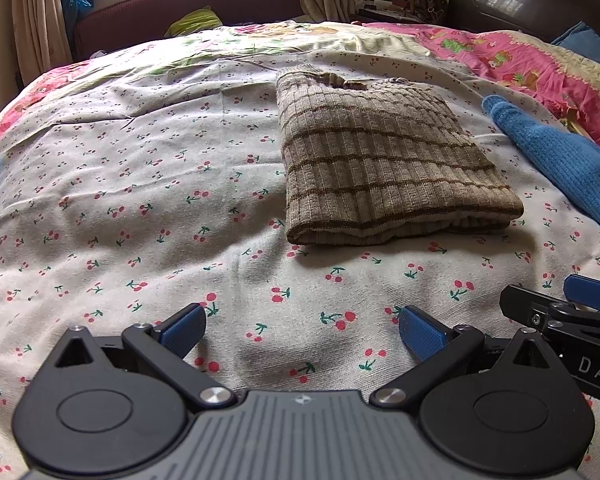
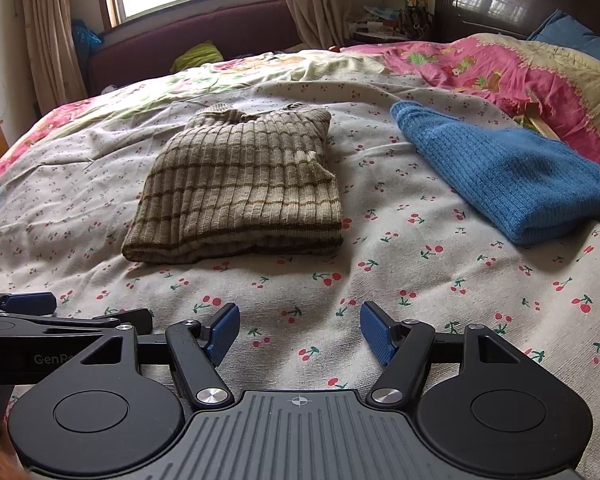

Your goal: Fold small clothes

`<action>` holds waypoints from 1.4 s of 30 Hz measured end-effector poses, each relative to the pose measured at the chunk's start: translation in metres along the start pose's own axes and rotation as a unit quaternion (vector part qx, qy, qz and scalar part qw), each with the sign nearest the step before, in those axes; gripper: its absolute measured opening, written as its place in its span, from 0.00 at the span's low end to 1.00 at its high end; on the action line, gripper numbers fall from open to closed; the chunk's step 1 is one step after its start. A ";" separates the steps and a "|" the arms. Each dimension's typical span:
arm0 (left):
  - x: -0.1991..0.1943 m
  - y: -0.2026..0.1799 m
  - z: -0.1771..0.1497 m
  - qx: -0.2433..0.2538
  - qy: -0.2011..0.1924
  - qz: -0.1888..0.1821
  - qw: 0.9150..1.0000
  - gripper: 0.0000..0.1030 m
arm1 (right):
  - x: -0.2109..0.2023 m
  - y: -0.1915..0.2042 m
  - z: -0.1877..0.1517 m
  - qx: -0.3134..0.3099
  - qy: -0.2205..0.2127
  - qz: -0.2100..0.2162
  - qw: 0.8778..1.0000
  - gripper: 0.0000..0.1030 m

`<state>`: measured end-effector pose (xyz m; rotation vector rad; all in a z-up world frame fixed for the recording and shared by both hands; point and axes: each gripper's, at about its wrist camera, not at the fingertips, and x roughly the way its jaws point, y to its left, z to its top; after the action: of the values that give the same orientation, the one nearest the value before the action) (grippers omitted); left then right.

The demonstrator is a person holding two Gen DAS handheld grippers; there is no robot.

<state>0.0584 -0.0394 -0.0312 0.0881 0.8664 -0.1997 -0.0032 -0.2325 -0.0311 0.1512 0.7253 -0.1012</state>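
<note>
1. The bed sheet (image 1: 140, 184), white with small red cherries, spreads under both tongs and carries all the clothes; a pink flowered quilt (image 2: 500, 68) lies bunched along its far right side.
2. The striped sweater (image 1: 384, 160) lies folded into a thick rectangle on the sheet, ahead of both tongs and apart from them. Its long axis runs away from the tongs: the neck opening points to the far side of the bed and the doubled, folded edge faces the tongs. From the left tongs it sits ahead and to the right; from the right tongs, ahead and to the left.
3. The blue sweater (image 2: 508, 176) lies folded, just right of the striped one and not touching it, with its narrow end pointing away and leftward.
4. The left tongs (image 1: 302, 334) hang above the sheet with the blue pads (image 1: 184, 328) spread wide, holding nothing and touching nothing.
5. The right tongs (image 2: 298, 332) are likewise spread wide and empty, close beside the left pair, above the near part of the sheet.
6. The striped sweater is a beige ribbed knit crossed by thin brown stripes, its layers stacked fairly evenly, with a slight notch along its right edge.
</note>
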 end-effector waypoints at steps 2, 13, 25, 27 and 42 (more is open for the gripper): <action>0.000 0.000 0.000 -0.001 0.001 0.000 1.000 1.00 | 0.000 0.000 0.000 0.000 0.001 0.000 1.000 0.66; 0.003 0.000 0.000 -0.004 0.005 -0.001 1.000 1.00 | 0.003 0.001 0.000 0.000 0.006 -0.002 1.000 0.66; 0.006 0.000 -0.001 -0.005 0.007 0.002 1.000 1.00 | 0.005 0.001 0.000 0.000 0.007 -0.002 1.000 0.66; 0.006 0.000 -0.001 -0.005 0.007 0.004 1.000 1.00 | 0.005 0.001 0.000 0.000 0.007 -0.001 1.000 0.66; 0.007 -0.001 -0.001 -0.006 0.007 0.008 1.000 1.00 | 0.008 0.000 0.000 0.004 0.012 -0.001 1.000 0.67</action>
<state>0.0624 -0.0408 -0.0371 0.0858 0.8807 -0.1803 0.0028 -0.2331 -0.0366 0.1593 0.7488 -0.1048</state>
